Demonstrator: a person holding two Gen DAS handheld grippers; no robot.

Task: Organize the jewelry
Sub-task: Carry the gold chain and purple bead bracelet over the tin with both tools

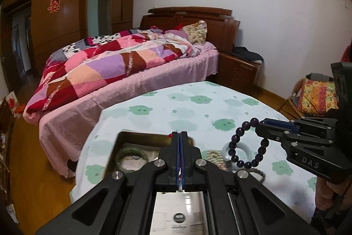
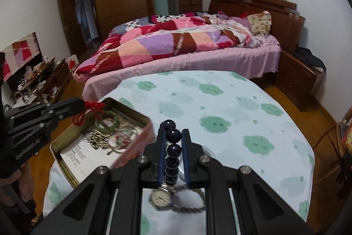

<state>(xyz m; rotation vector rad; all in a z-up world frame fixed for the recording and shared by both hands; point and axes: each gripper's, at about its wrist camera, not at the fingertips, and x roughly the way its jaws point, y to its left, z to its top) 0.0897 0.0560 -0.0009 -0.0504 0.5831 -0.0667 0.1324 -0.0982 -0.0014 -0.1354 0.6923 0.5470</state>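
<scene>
Left wrist view
Left gripper (image 1: 180,136): fingers pressed together on a red cord (image 1: 169,135), over the tin (image 1: 123,136).
Right gripper (image 1: 261,127): clamped on a dark bead bracelet (image 1: 248,142) that hangs off the table (image 1: 198,107).
Tin: on the table's left part, a green bangle (image 1: 129,158) inside.

Right wrist view
Right gripper (image 2: 173,136): fingers partly closed, bead bracelet (image 2: 173,151) gripped between them.
Left gripper (image 2: 82,106): holds the red cord (image 2: 92,109) above the tin (image 2: 66,160).
Watch (image 2: 160,196): on the cloth below the beads, touching a chain bracelet (image 2: 191,199).
</scene>
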